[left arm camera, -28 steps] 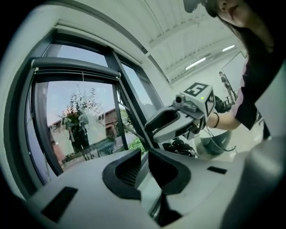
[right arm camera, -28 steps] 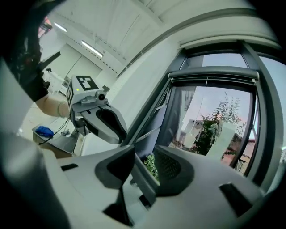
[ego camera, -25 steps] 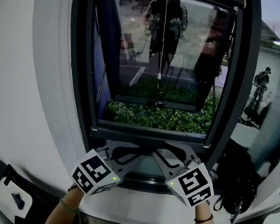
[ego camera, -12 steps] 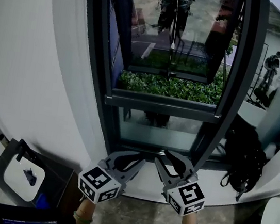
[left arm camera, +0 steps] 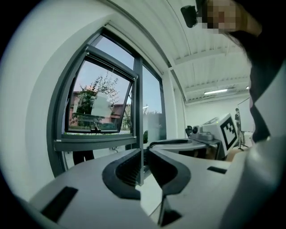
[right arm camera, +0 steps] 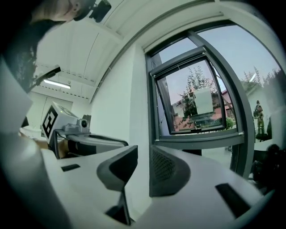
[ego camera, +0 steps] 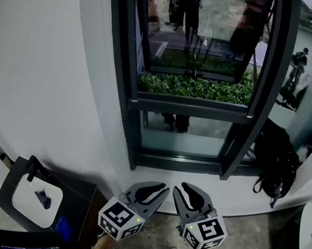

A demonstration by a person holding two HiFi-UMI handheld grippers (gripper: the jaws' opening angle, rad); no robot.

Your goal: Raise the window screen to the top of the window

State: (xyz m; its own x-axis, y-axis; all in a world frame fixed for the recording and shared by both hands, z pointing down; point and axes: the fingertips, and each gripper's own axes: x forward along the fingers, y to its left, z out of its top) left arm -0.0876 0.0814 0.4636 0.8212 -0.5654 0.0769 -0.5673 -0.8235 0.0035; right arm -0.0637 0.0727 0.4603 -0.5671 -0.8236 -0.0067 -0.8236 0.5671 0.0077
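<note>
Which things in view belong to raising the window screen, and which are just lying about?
Job:
window
left hand-held gripper, empty
right hand-held gripper, jaws closing, nothing between them

Lying about:
black bag
black-and-white case on the floor

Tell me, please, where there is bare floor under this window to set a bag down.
Bare: the grey floor along the foot of the white wall under the window, between the black box on the left and the black backpack. Crowded: the left corner around the box, and the right corner with the backpack and a white round object.
</note>
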